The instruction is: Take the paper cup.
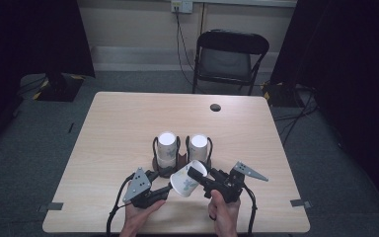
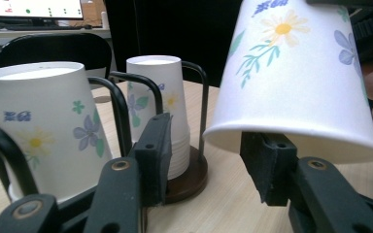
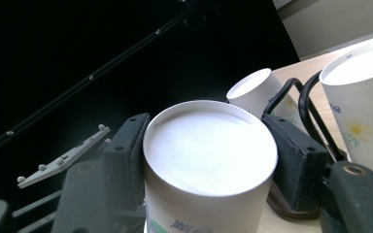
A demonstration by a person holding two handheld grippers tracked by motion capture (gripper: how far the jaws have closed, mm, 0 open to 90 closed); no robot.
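Paper cup [image 1: 186, 179], tilted above the table [image 1: 118, 123], is pinched near its base by the right hand-held gripper [image 1: 193, 174], presumably freed from the two stacks in the wire holder [image 1: 181, 157]; the left hand-held gripper [image 1: 169, 188], jaws spread, is positioned at its rim.

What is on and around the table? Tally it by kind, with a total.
Held paper cup: 1
Cup stacks in the holder, left and right: 2
Cup holder: 1
Grippers, left and right: 2
Folding chair: 1
Table: 1
Total: 8
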